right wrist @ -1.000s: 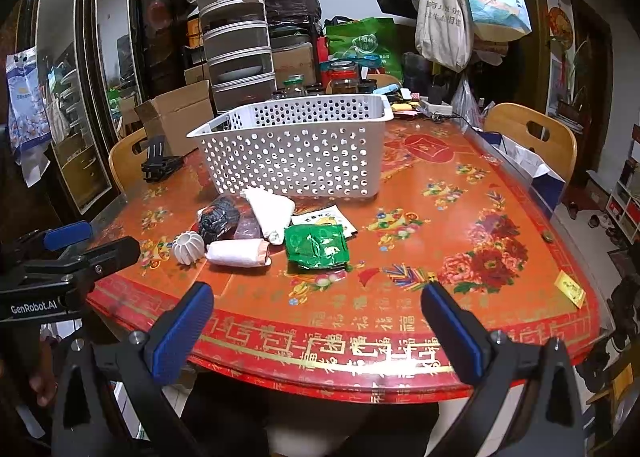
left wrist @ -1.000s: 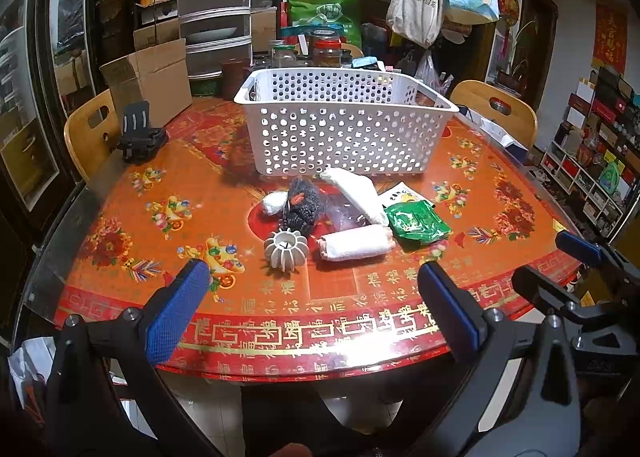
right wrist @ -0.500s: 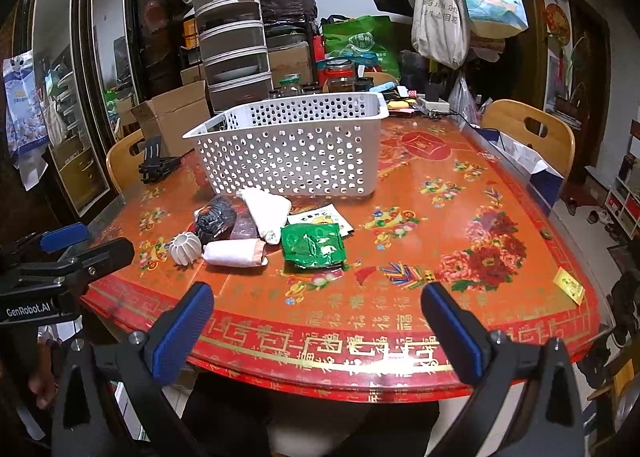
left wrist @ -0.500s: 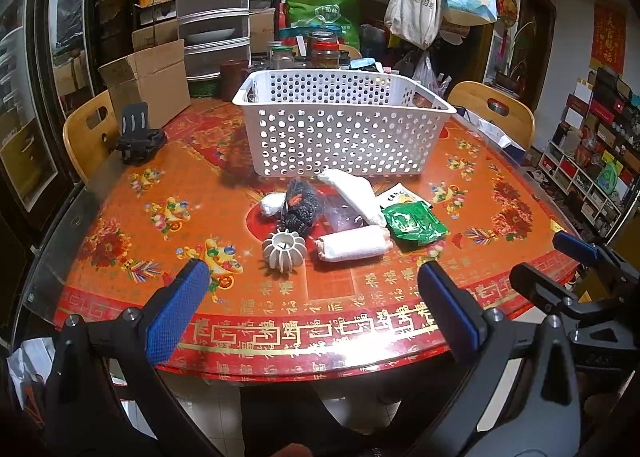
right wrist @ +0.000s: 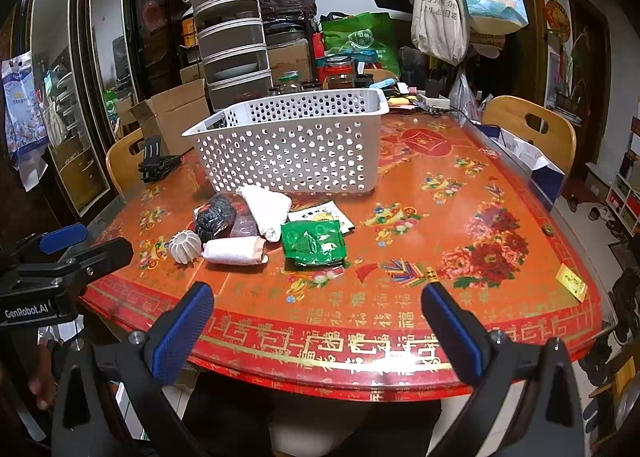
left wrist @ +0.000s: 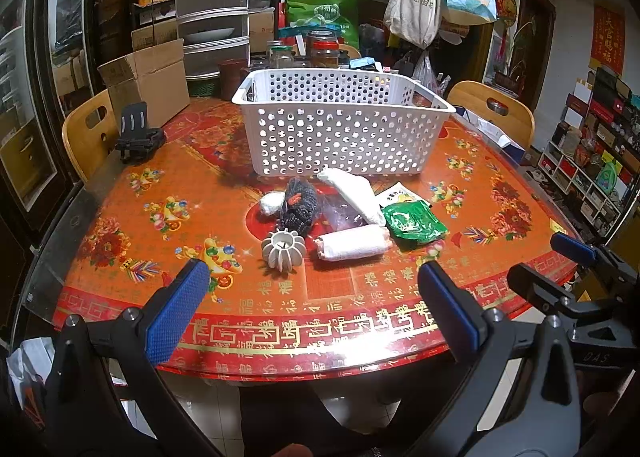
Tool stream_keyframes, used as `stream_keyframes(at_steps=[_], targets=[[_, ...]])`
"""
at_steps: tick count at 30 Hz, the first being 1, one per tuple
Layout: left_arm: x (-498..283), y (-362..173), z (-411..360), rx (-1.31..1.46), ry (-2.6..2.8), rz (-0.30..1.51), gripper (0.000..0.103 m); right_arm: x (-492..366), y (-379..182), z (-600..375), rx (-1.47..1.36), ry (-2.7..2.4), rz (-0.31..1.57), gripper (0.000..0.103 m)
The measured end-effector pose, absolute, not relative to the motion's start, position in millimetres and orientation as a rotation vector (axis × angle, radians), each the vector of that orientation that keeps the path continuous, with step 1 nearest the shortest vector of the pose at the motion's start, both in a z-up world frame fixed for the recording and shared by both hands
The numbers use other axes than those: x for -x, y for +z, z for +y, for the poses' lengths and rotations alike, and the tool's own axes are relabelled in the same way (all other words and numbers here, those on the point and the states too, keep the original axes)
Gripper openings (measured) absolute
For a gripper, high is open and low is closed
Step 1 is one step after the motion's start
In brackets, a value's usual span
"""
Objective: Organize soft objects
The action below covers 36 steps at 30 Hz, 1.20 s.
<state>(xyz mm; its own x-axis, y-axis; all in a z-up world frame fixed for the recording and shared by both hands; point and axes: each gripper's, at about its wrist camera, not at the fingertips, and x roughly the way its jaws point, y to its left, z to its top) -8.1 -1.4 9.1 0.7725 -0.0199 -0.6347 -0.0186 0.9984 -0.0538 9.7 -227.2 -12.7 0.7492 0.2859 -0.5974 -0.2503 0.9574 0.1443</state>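
A white perforated basket point(left wrist: 340, 129) point(right wrist: 296, 145) stands on the red table. In front of it lie a rolled white cloth point(left wrist: 352, 243) point(right wrist: 234, 251), a folded white cloth point(left wrist: 352, 195) point(right wrist: 266, 205), a black knitted item point(left wrist: 300, 205) point(right wrist: 214, 215), a small white bundle point(left wrist: 270, 203), a white ribbed round item point(left wrist: 283, 249) point(right wrist: 185, 245) and a green packet point(left wrist: 414, 223) point(right wrist: 314, 243). My left gripper point(left wrist: 312, 309) is open and empty over the table's front edge. My right gripper point(right wrist: 316, 333) is open and empty, to the right of the pile.
A black clamp-like object point(left wrist: 138, 137) and a cardboard box point(left wrist: 148, 81) sit at the table's back left. Jars point(left wrist: 320, 51) stand behind the basket. Wooden chairs point(left wrist: 86, 133) point(right wrist: 528, 125) flank the table. A yellow slip point(right wrist: 572, 283) lies at the right edge.
Both grippers have drifted slightly forward toward the table. The objects on the table have not moved.
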Motion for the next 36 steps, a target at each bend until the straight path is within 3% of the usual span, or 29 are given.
stream_keyframes(at_steps=[21, 30, 36], targets=[[-2.8, -7.8, 3.4, 0.049, 0.029, 0.679, 0.103, -26.9, -26.0, -220.3, -0.077, 0.324, 0.703, 0.103], [-34.8, -29.1, 24.5, 0.094, 0.031, 0.707, 0.103, -58.8, -42.9, -212.2, -0.058, 0.321, 0.678, 0.103], [-68.1, -65.6, 43.2, 0.103, 0.031, 0.806, 0.103, -92.2, -63.0, -210.1, -0.092, 0.329, 0.764, 0.103]])
